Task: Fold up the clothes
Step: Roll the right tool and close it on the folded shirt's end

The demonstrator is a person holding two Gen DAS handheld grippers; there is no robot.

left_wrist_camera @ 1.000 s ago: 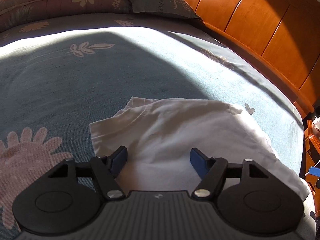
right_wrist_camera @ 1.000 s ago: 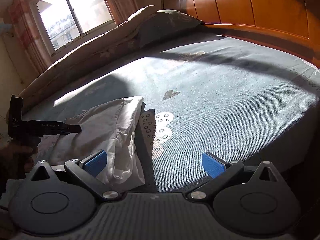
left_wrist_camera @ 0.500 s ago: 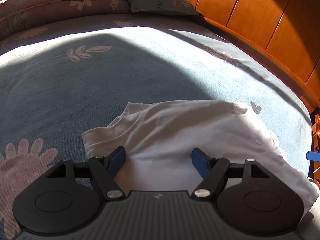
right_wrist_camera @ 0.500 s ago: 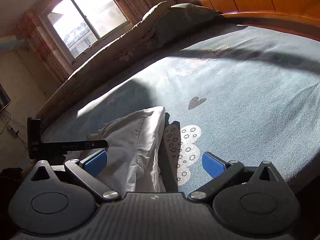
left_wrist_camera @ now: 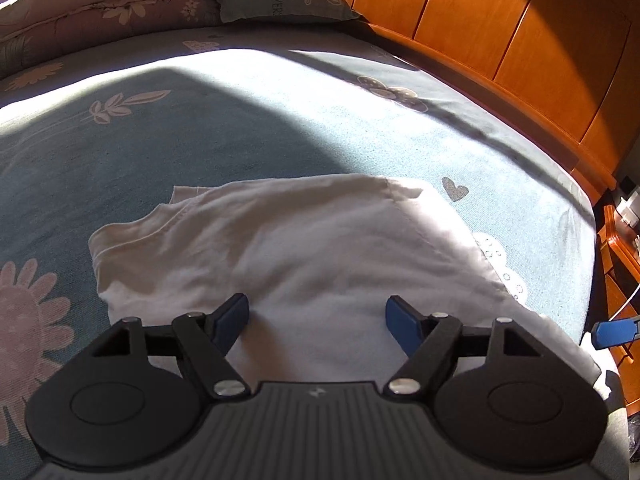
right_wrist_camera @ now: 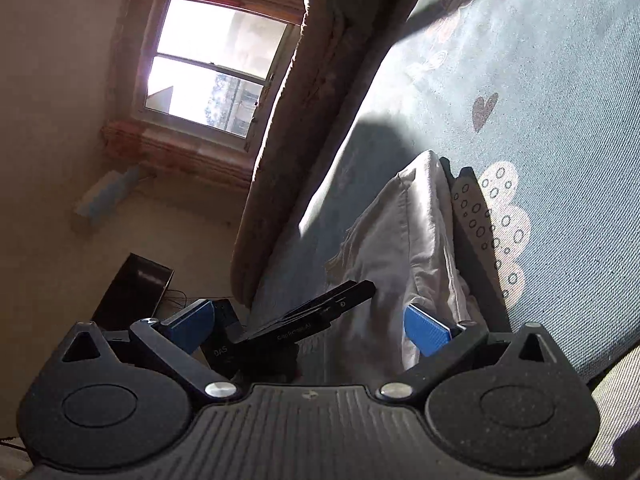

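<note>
Left tool (left_wrist_camera: 316,322) hangs over the near part of the shirt (left_wrist_camera: 296,248), jaws wide apart, blue pads clear of the cloth and gripping nothing. Right tool (right_wrist_camera: 308,326) is rolled sideways, jaws also spread wide and empty; through its gap the left tool's black body shows beside the shirt's thick folded edge (right_wrist_camera: 416,240).

The shirt, white, soft and creased, lies folded near the bed's (left_wrist_camera: 240,128) front edge, toward its right corner, with one hemmed corner reaching left. Open sheet stretches beyond it to the pillow (left_wrist_camera: 280,0) and rolled quilt (left_wrist_camera: 100,12) at the far edge. The sheet is a blue-grey weave printed with flowers, leaves and a heart (left_wrist_camera: 455,190). A glossy orange wooden headboard (left_wrist_camera: 520,32) bounds the right edge.
</note>
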